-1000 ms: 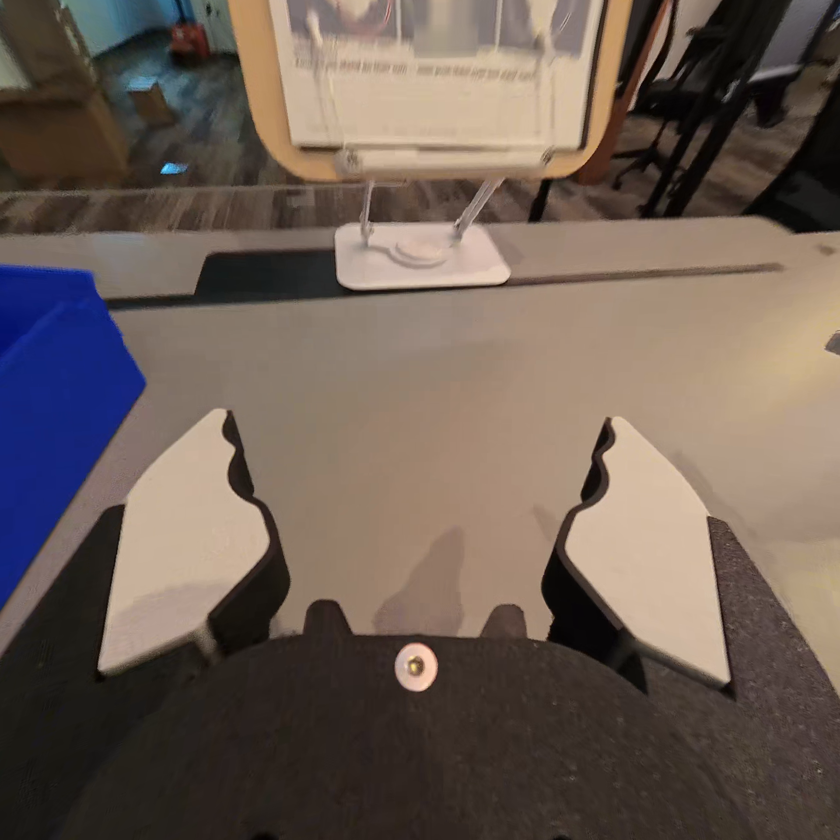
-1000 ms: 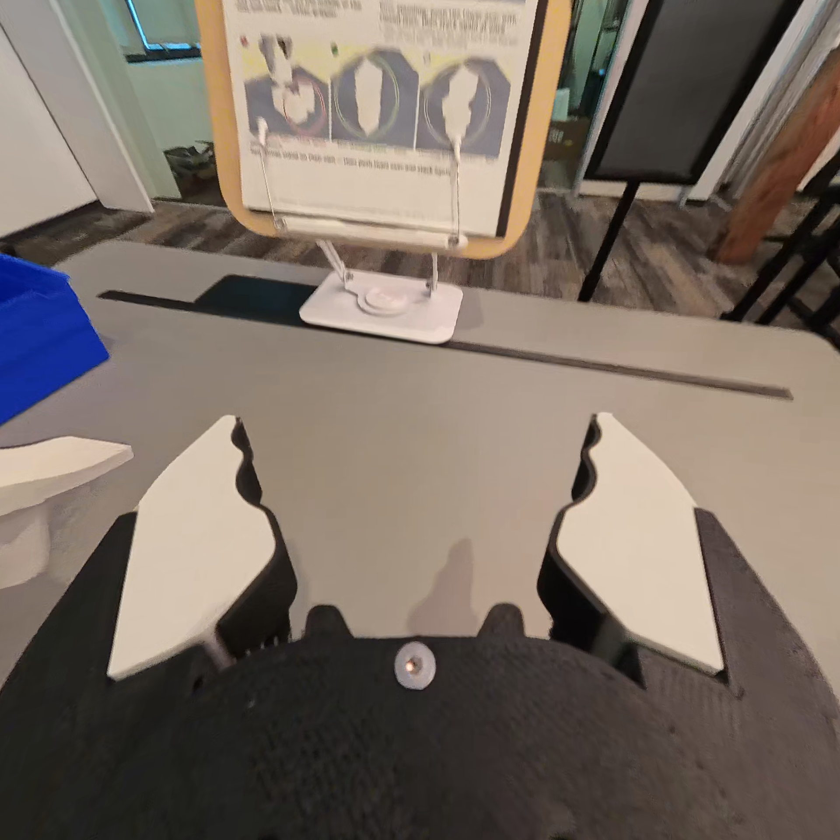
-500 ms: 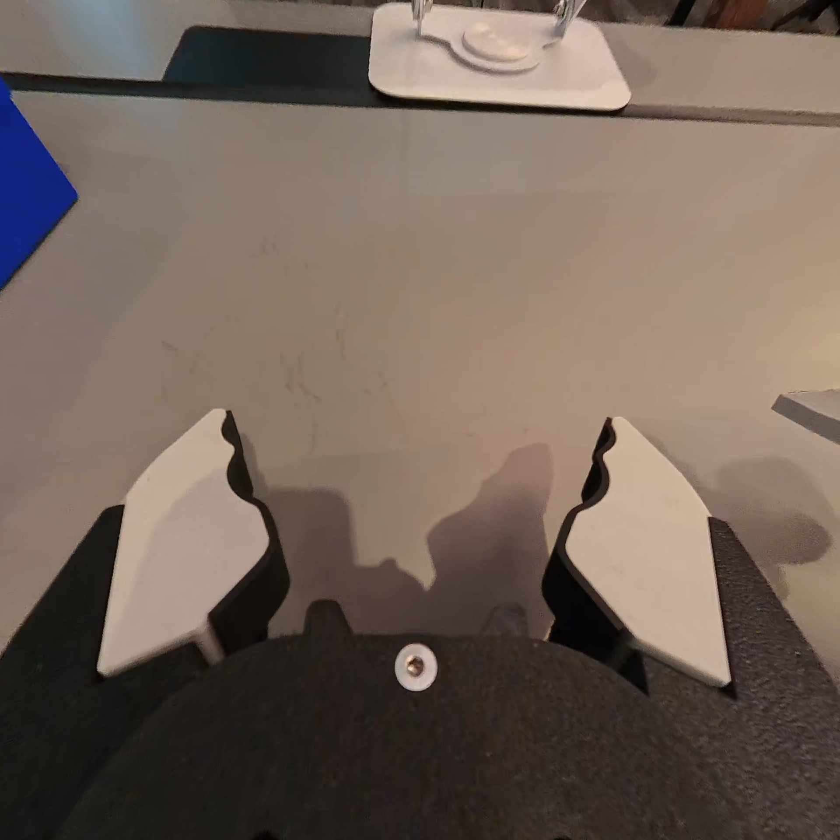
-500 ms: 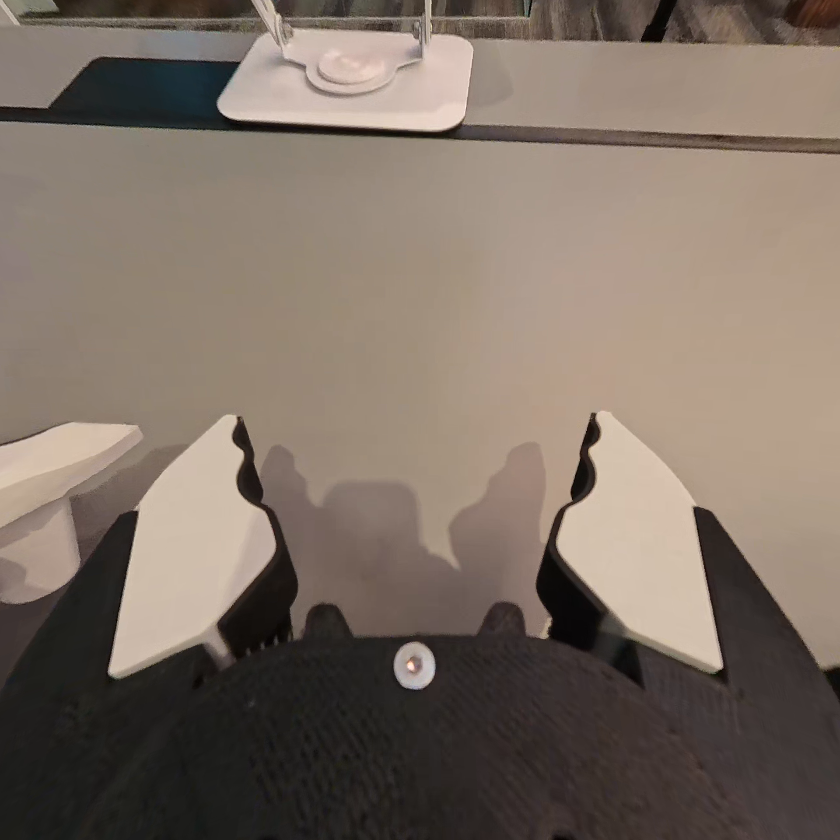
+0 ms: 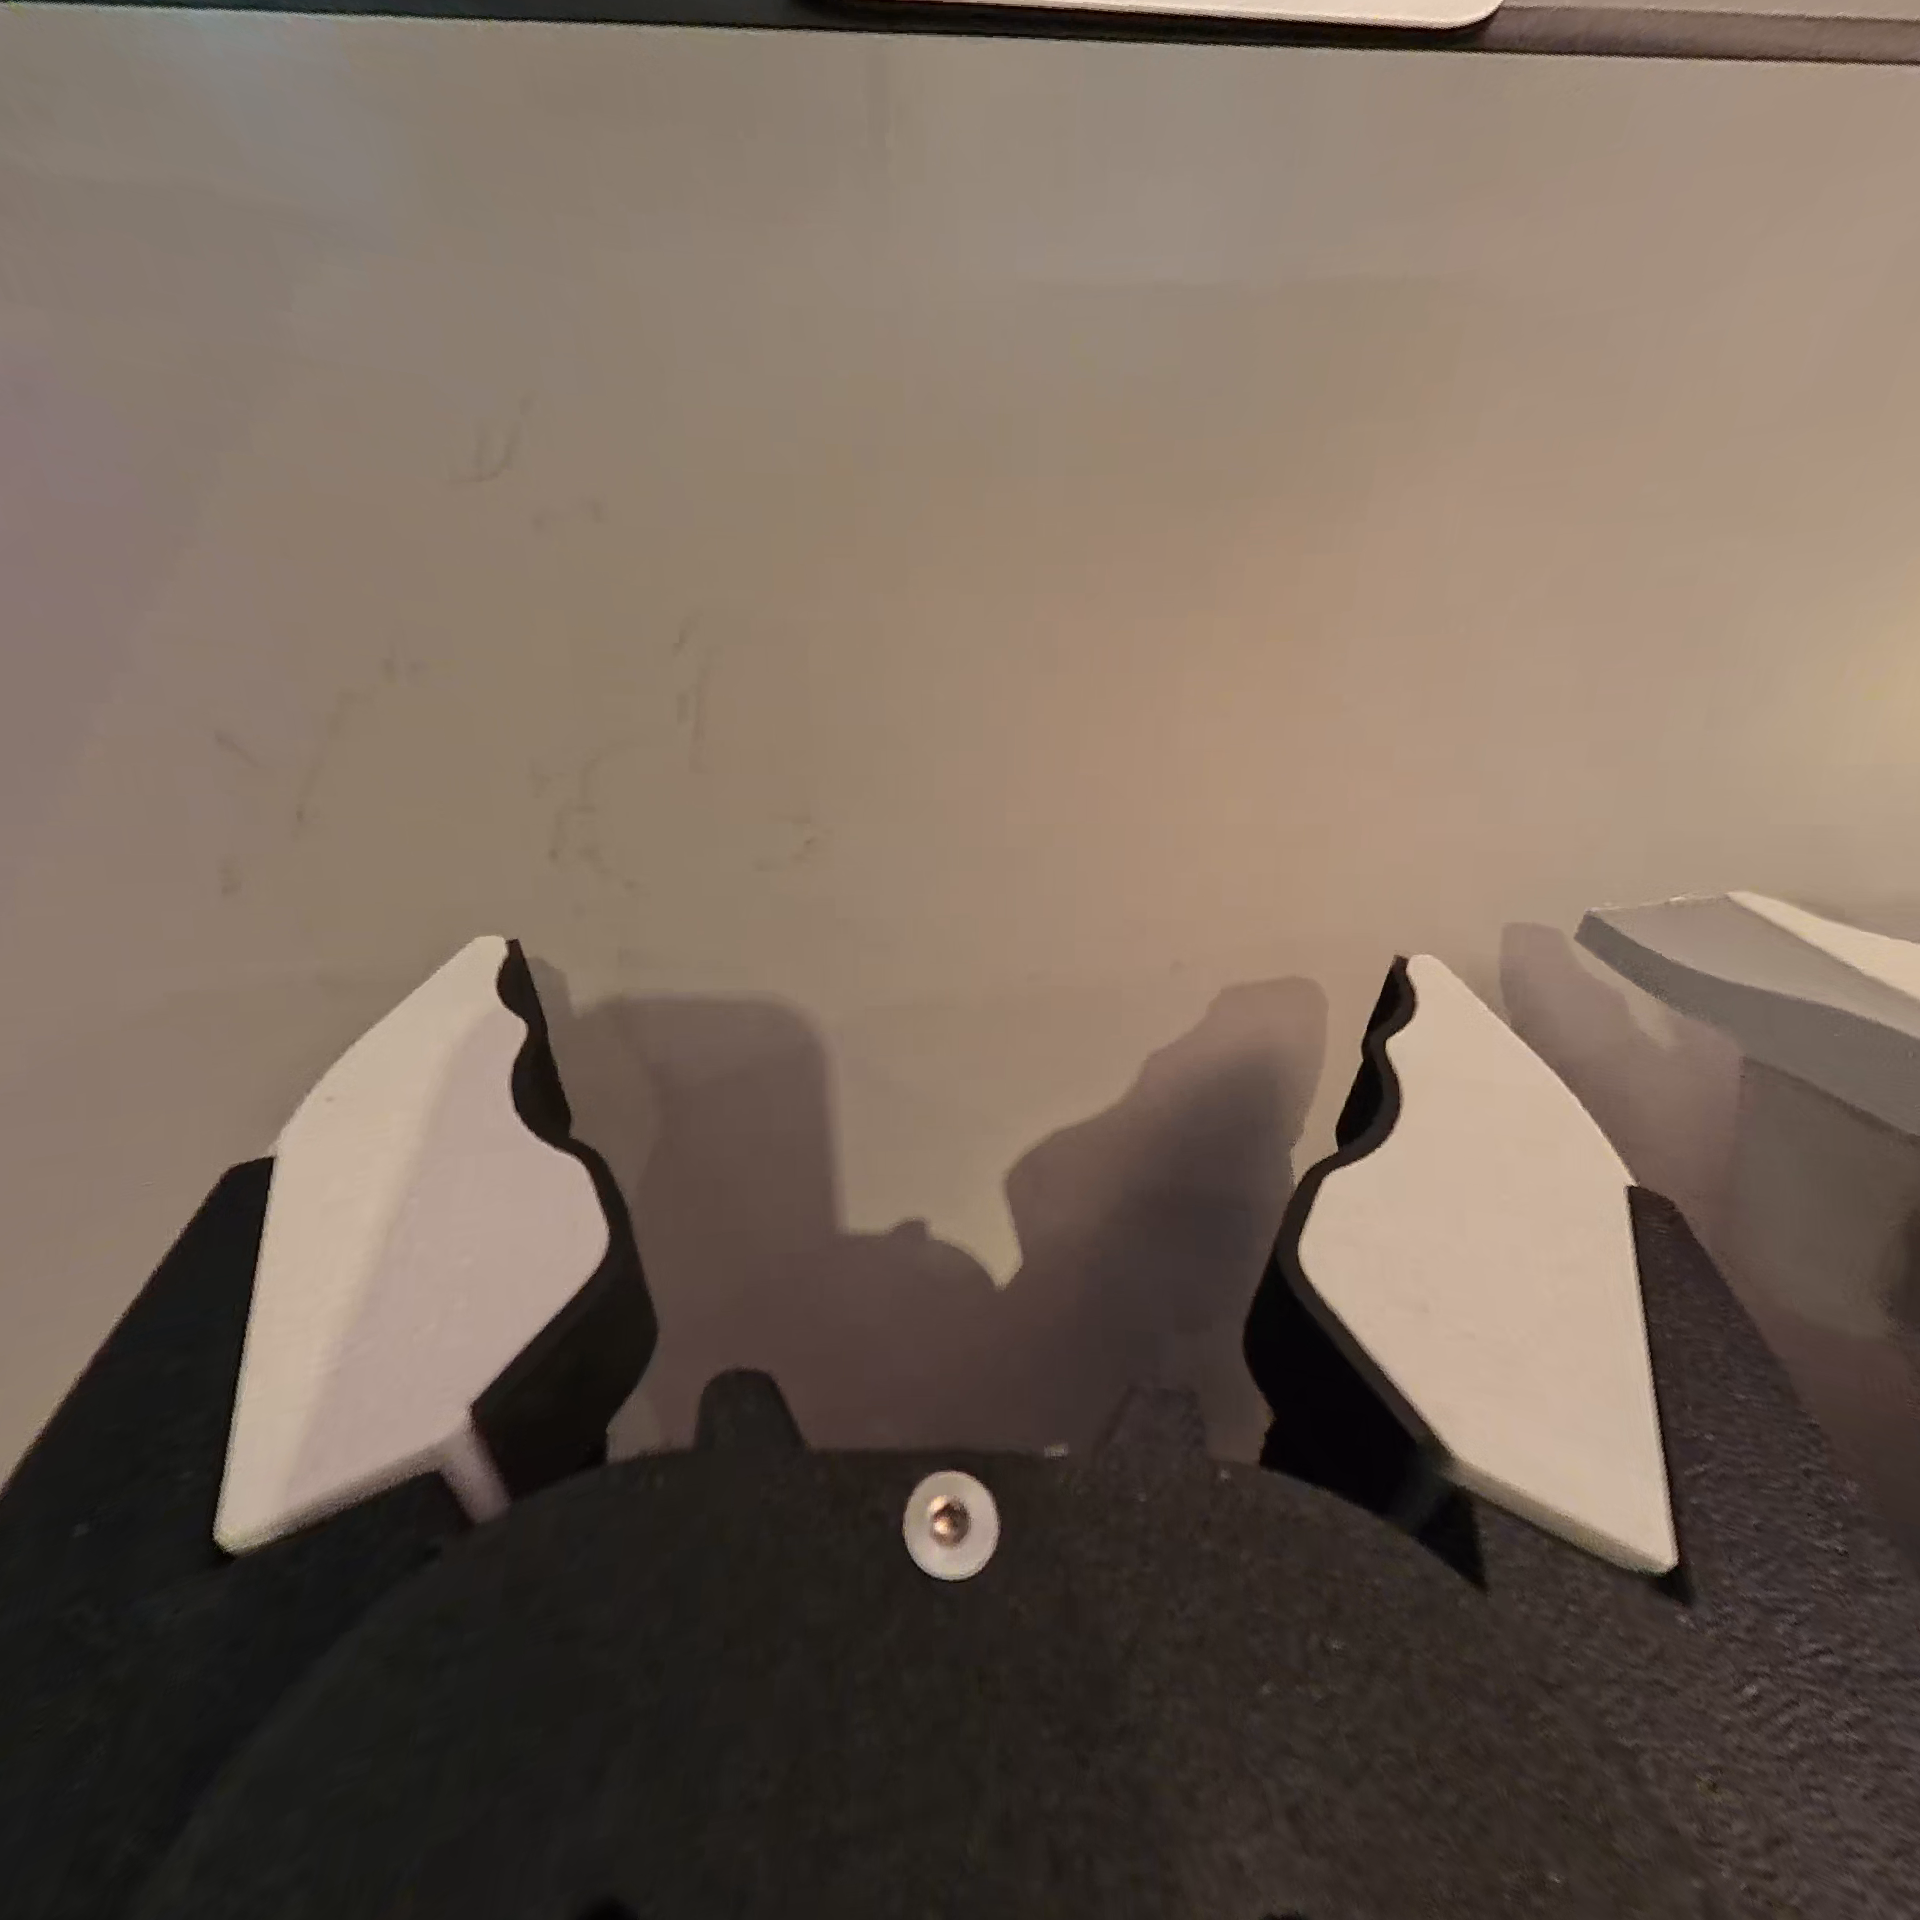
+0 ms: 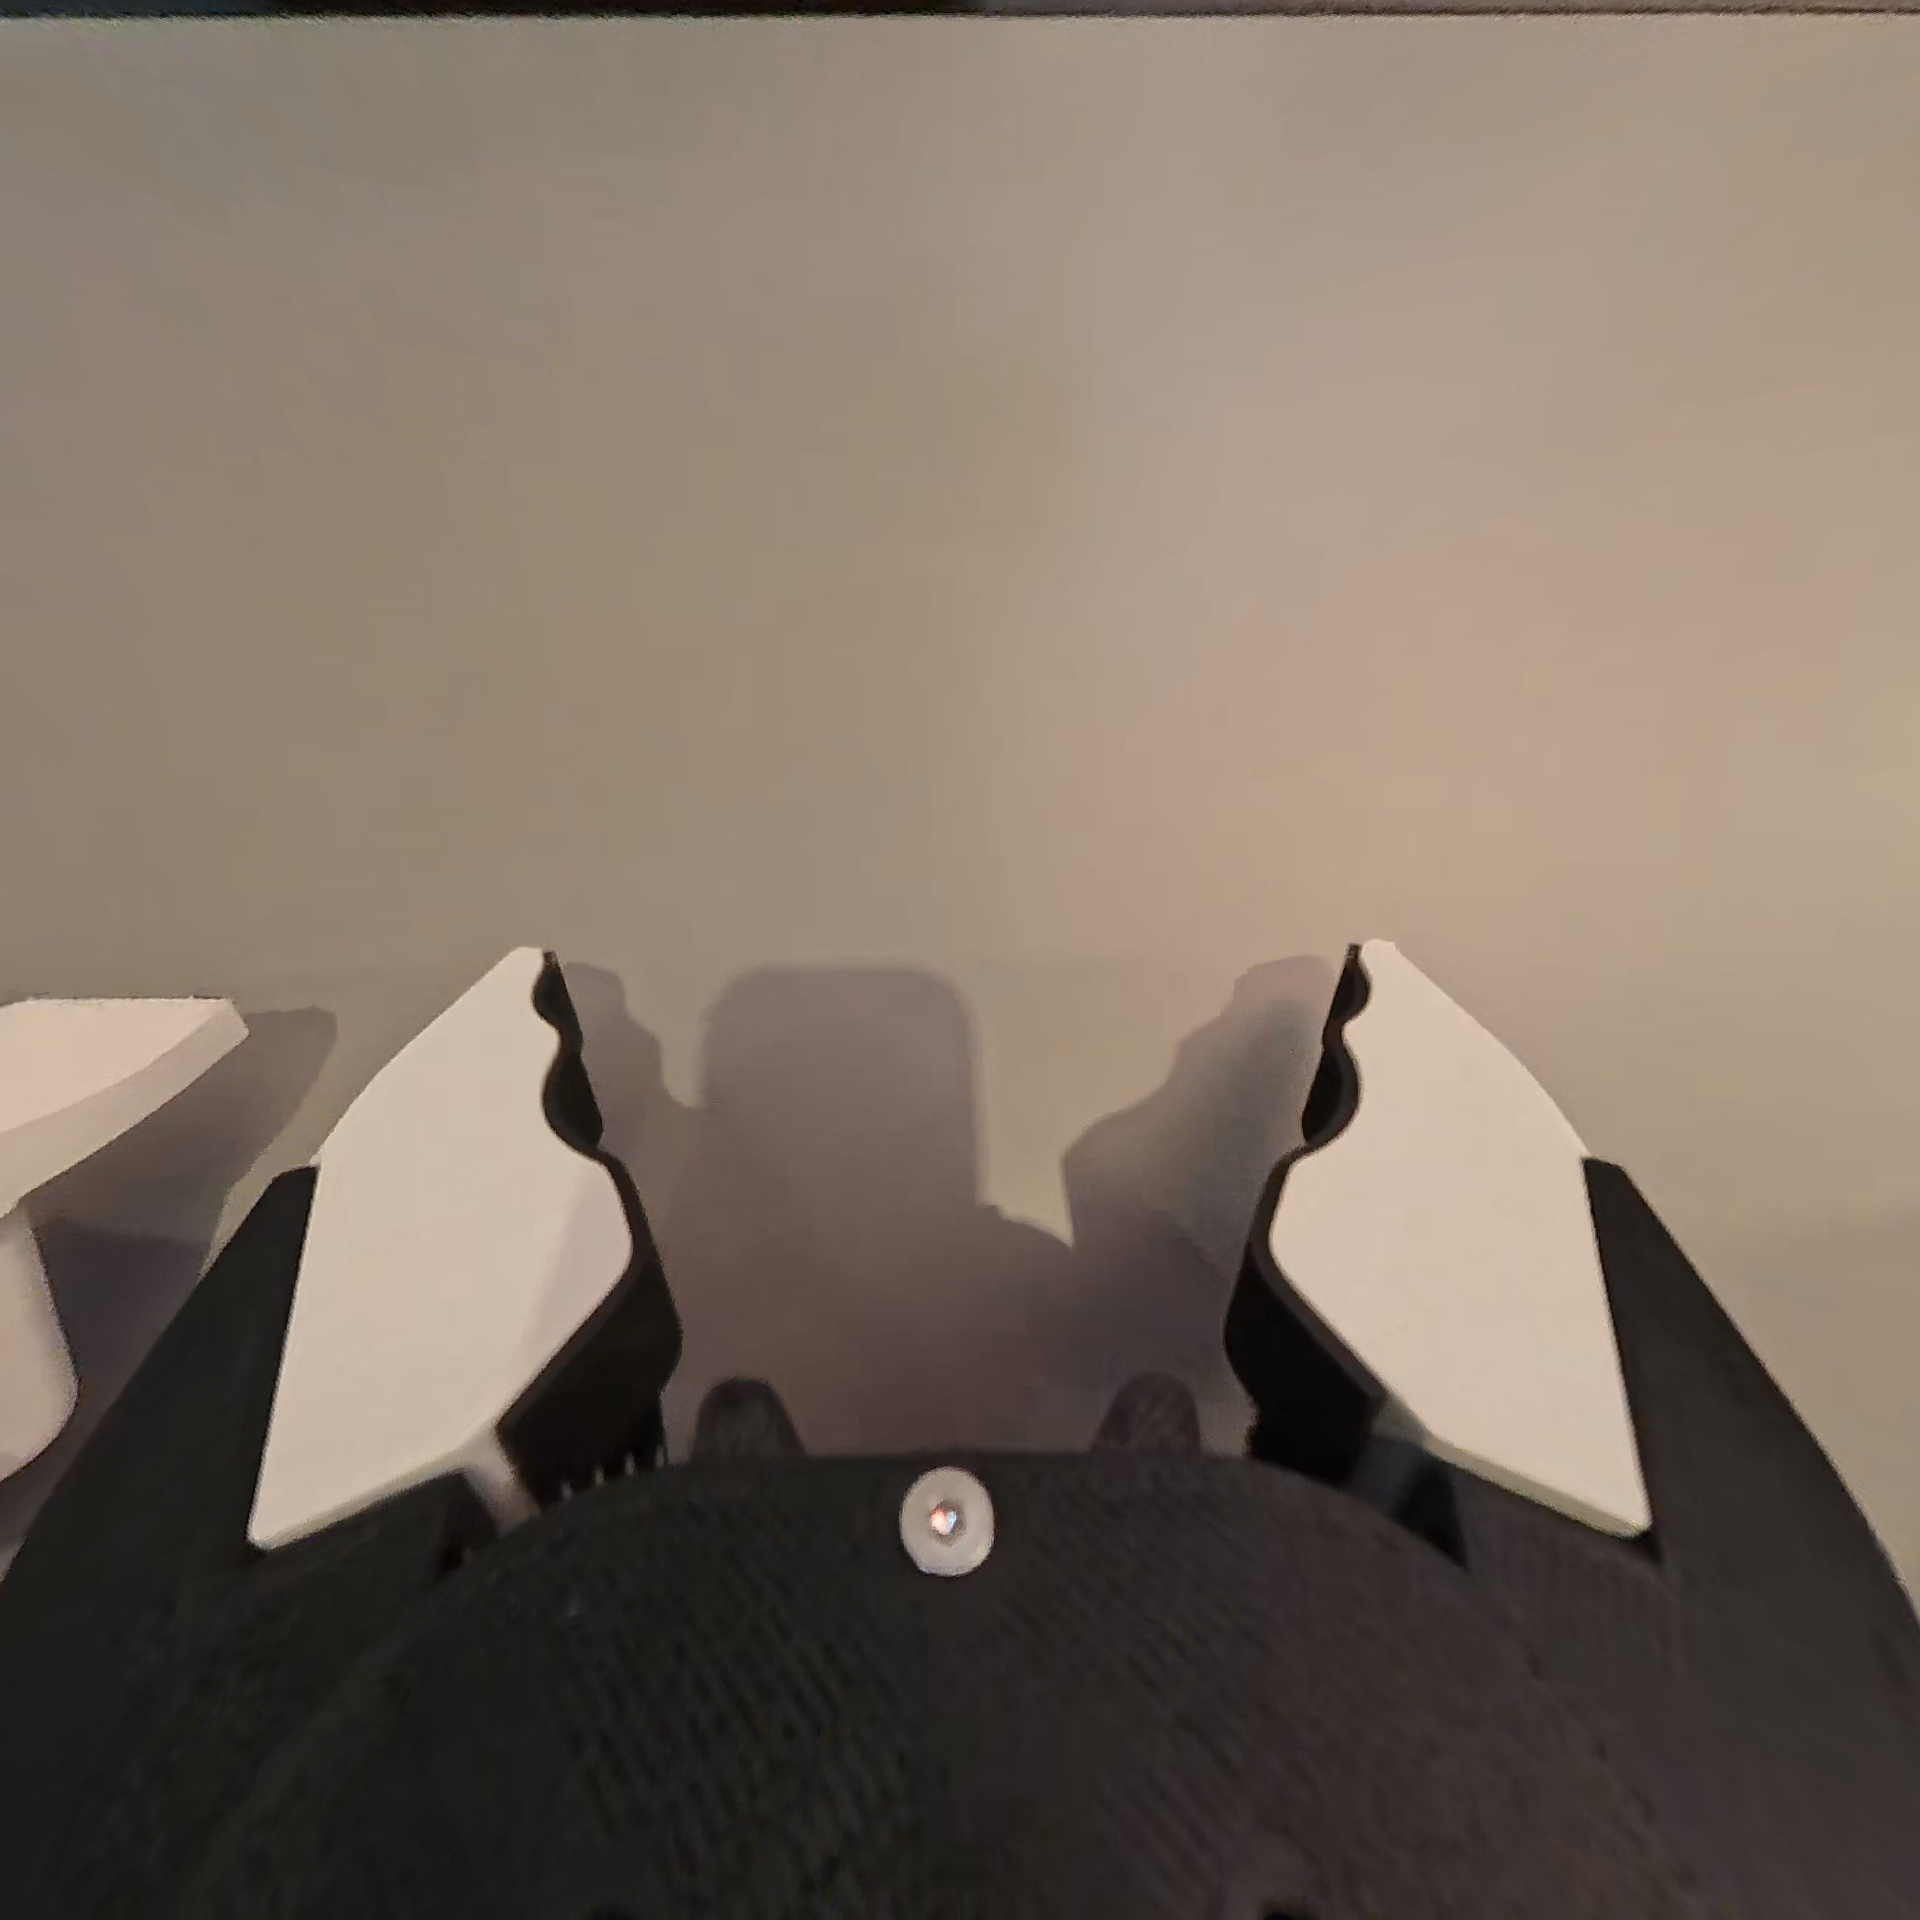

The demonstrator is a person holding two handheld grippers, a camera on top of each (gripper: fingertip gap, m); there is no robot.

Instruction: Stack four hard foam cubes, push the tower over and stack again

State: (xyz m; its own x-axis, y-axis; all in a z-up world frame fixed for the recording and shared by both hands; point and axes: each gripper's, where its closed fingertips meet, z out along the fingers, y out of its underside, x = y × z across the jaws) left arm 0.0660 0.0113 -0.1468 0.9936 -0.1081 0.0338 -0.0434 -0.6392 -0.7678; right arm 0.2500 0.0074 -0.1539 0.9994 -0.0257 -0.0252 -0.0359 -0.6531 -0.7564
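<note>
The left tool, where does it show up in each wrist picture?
Left wrist view: the left tool fills the bottom, jaws spread wide, empty.
Right wrist view: only one white finger of it pokes in at the left edge.
Shared landmark: the grey table, bare ahead in both views.

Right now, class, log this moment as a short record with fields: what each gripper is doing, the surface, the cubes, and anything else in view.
left gripper: open, empty, low over the table
right gripper: open, empty, low over the table
table: grey, bare ahead of both grippers
foam cubes: none in either view
white stand base: only its near edge shows at the top of the left wrist view
neighbouring gripper: the right one's finger shows at the right edge of the left wrist view
</note>
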